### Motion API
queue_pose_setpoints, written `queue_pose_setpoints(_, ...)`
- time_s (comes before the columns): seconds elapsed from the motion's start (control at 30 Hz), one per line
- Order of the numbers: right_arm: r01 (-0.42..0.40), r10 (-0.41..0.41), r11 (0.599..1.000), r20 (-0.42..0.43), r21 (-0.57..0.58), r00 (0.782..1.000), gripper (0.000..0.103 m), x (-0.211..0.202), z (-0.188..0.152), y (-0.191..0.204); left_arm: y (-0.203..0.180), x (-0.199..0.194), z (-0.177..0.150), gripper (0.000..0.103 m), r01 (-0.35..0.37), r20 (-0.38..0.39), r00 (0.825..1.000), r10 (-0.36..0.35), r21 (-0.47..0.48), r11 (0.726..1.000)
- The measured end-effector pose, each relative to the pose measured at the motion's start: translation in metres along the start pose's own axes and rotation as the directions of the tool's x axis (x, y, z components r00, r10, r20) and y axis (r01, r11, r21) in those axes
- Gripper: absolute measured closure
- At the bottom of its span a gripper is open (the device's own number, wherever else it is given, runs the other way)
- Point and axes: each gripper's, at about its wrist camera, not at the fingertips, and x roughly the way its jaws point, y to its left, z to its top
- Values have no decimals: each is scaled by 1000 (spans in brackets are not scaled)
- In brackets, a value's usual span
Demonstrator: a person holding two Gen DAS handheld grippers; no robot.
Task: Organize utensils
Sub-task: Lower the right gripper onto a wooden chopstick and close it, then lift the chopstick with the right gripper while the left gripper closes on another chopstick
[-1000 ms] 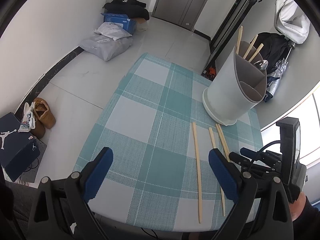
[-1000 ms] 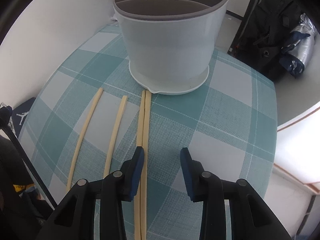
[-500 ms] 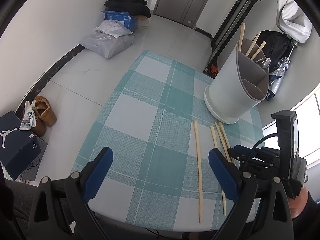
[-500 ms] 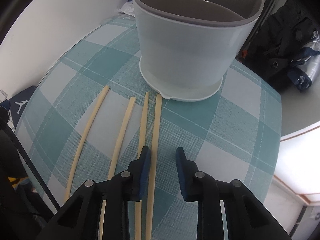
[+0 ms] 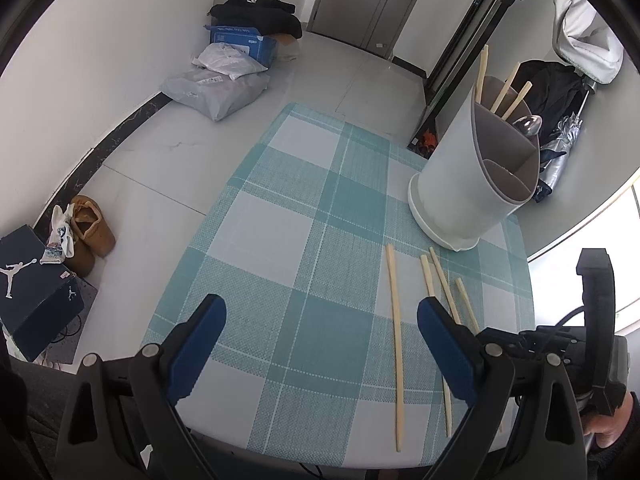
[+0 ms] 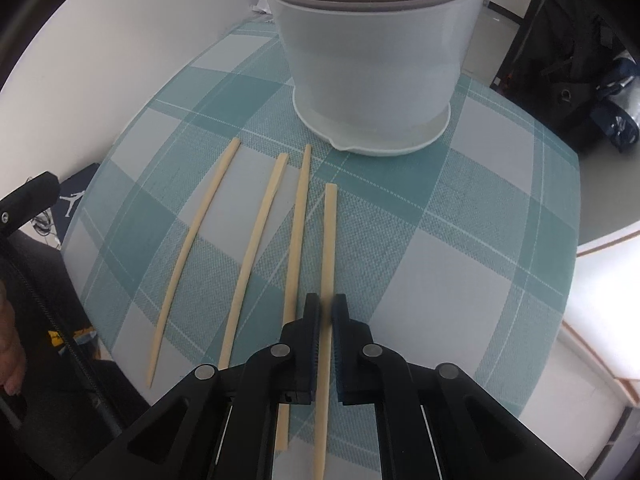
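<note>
a checked counter (image 5: 280, 240) carried a white divided utensil holder (image 6: 372, 72), set at the far edge so its open top faced the work. three chopsticks and a spoon stood inside it; four chopsticks lay in front. the right hand-held gripper (image 6: 326, 312) had closed on the rightmost chopstick (image 6: 329, 240), likely to lift it in. the left hand-held gripper (image 5: 320, 344) hung wide open, empty.
</note>
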Motion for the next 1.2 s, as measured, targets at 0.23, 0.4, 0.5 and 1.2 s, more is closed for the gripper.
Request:
queue_pose_setpoints(0.23, 1, -3, 1000, -78, -18, 997, 97, -5, -27, 0, -1, 4, 1, 8, 7, -23, 1000, -8, -18, 1000)
queue_pose_setpoints(0.4, 19, -21, 999, -81, -25, 996, 91, -8, -21, -10, -3, 6, 2, 8, 6, -26, 1000, -7, -29, 1000)
queue_pose_setpoints(0.5, 21, -25, 999, -68, -48, 997, 87, -8, -11, -6, -8, 7, 2, 8, 8, -32, 999, -9, -18, 1000)
queue_pose_setpoints(1.2, -63, 63, 998, -18, 0, 998, 97, -13, 36, -8, -21, 20, -8, 8, 15, -90, 996, -9, 64, 998)
